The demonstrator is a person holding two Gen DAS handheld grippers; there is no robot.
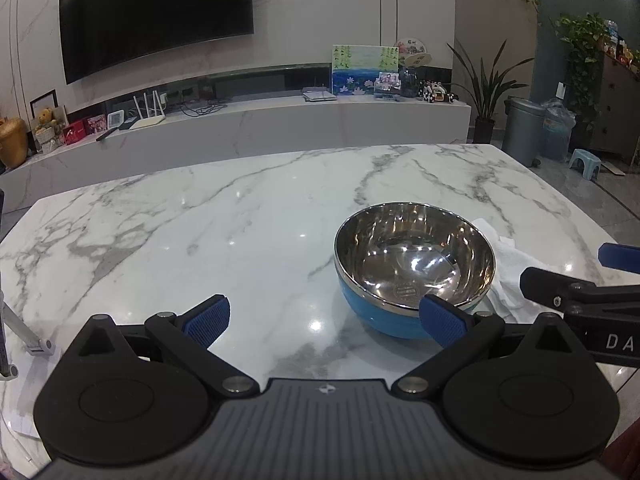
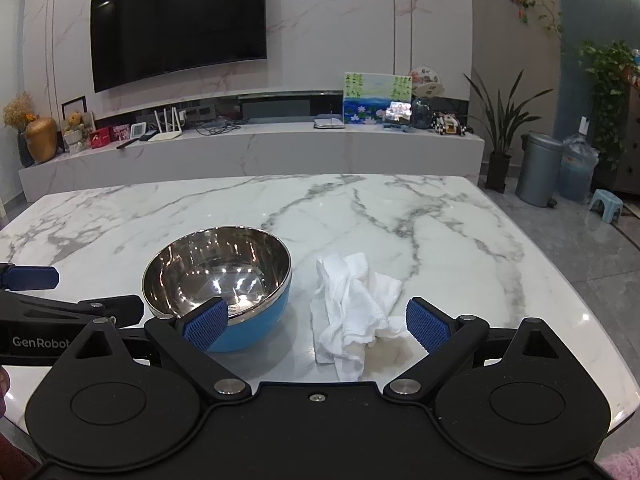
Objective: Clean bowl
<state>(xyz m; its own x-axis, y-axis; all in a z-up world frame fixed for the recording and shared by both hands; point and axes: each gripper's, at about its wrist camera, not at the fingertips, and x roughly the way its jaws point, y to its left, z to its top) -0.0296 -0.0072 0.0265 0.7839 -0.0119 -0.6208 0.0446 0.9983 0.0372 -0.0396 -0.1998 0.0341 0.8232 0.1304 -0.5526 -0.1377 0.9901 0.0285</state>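
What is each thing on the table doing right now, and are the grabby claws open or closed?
bowl: upright on the table, looks empty, nothing gripping it.
white cloth: crumpled, lying beside the bowl, not held.
left gripper: open, holding nothing.
right gripper: open, cloth lies ahead between its fingers.
marble table: shiny, bears bowl and cloth.

A marble table (image 2: 360,208) fills the middle of both views. In the upper left a dark television (image 2: 178,24) hangs on the wall above a long white shelf (image 2: 260,152). On the shelf stand a router (image 2: 166,128), a painting of water lilies (image 2: 376,98) and a gold vase (image 2: 40,138) at far left. At the right edge are a potted plant (image 2: 500,128), a grey bin (image 2: 538,168) and a small blue stool (image 2: 607,204).
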